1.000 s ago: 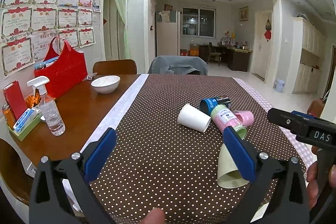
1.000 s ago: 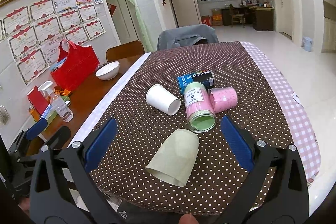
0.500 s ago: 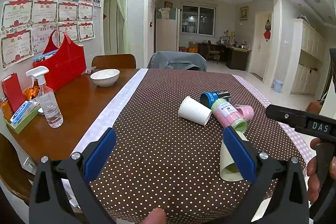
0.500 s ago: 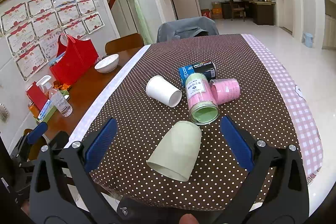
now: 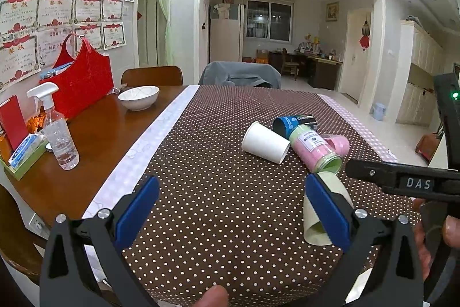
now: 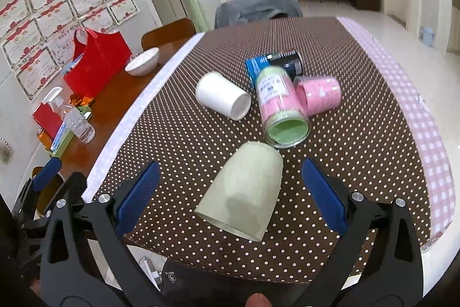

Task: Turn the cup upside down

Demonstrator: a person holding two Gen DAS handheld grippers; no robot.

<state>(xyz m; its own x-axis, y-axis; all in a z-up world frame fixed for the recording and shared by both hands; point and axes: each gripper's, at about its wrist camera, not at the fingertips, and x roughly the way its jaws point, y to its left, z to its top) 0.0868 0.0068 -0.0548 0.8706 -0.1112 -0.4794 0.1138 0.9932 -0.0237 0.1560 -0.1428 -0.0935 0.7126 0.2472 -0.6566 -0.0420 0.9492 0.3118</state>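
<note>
Lay on its side near the front edge of the brown polka-dotted tabletop [image 6: 359, 151]: a pale green tapered paper cup [image 6: 244, 192], mouth turned toward the camera and closed base pointing away, so not yet flipped. Framed squarely between the two blue-padded fingers of the right gripper [image 6: 230, 194], jaws spread wide to either side of the cup and not touching it, probably lined up that way so a squeeze across the cup's sides could lift and turn it mouth-down. Seen from the left wrist view: the same cup partly hidden behind the right-hand blue pad, only its rim and a strip of wall showing. Held back over the bare cloth beside the cup, the left gripper [image 5: 230, 209], jaws likewise wide apart and holding nothing, seemingly kept aside to leave the grasp to the other hand. Clustered just beyond the cup, all tipped over: a white paper cup [image 6: 222, 98], a pink-and-green labelled cylindrical jar [image 6: 280, 108] with its green end close to the cup's base, a pink patterned cup [image 6: 320, 95] and a blue-and-black can [image 6: 273, 61]. Off to the left on bare wood: a white ceramic bowl [image 5: 139, 97], a clear spray bottle [image 5: 57, 131] and a red tote bag [image 5: 79, 82]. Likely risk in a grasp: thin paper walls crushing, or the cup rolling against the jar.
</note>
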